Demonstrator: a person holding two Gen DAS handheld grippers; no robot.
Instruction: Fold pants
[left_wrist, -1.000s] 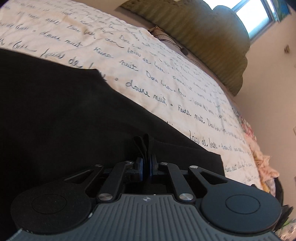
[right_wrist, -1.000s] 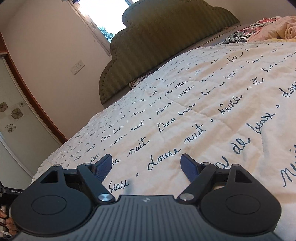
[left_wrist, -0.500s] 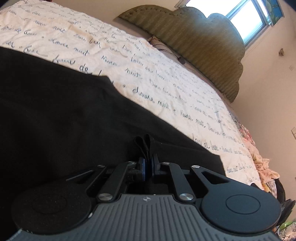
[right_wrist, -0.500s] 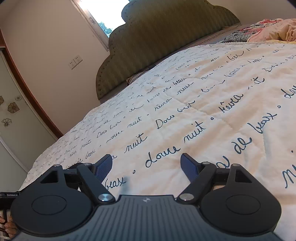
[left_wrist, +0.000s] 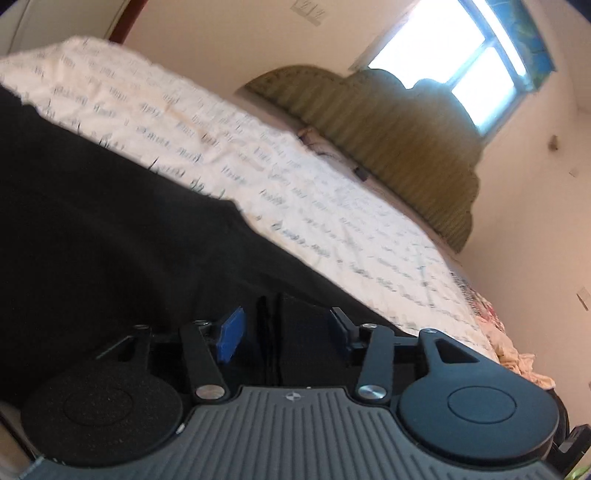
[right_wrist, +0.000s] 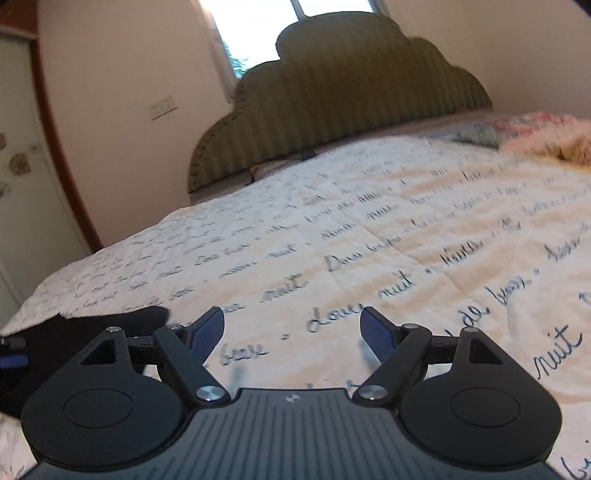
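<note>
Left gripper (left_wrist: 286, 326) sits wide open over the black pants (left_wrist: 110, 229) spread on the bedspread (left_wrist: 332, 206), holding nothing, right gripper (right_wrist: 291, 332) equally open over bare quilt, so whoever's folding should probably smooth that crease flat before regrabbing.

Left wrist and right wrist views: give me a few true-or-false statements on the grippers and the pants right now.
1. The left gripper is clamped on the black pants. False: its jaws stand open, with a fold of fabric between them.
2. The right gripper is open over the script-printed quilt. True.
3. The right gripper holds a pant leg. False: it holds nothing.
4. The pants lie on the quilt. True.
</note>
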